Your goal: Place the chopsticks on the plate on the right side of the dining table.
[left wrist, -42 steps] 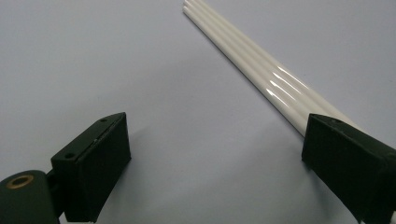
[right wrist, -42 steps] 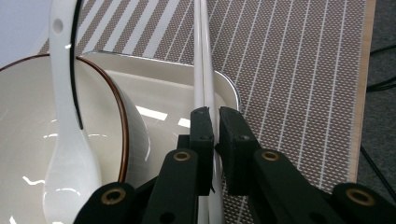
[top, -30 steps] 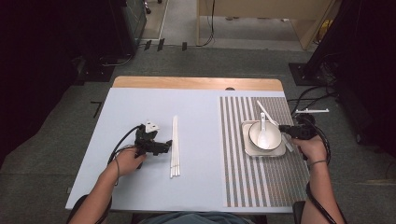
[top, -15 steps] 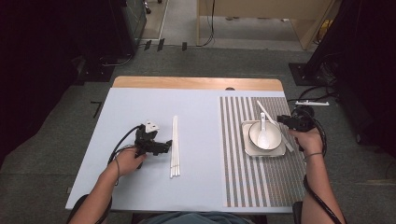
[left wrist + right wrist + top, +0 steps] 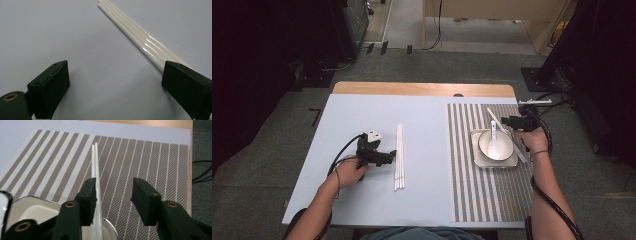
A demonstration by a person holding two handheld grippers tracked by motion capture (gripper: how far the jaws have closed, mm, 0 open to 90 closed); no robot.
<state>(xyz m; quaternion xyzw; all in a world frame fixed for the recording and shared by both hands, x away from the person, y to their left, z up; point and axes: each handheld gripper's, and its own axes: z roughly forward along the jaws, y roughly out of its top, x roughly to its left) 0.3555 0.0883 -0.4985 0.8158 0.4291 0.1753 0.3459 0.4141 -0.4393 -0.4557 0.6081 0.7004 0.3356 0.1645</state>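
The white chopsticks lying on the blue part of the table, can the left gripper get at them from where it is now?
Probably yes. The left gripper sits right beside the white chopsticks with its jaws open, and in the left gripper view the chopsticks run just past one jaw over bare blue table, with nothing between them.

Striped placemat [image 5: 472,190], pale blue tabletop [image 5: 362,120], grey carpet [image 5: 262,165], floor cables [image 5: 439,25]

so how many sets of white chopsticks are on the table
2: one set lies on the blue cloth by the left gripper; the other set rests across the tray's far right corner, on the striped mat.
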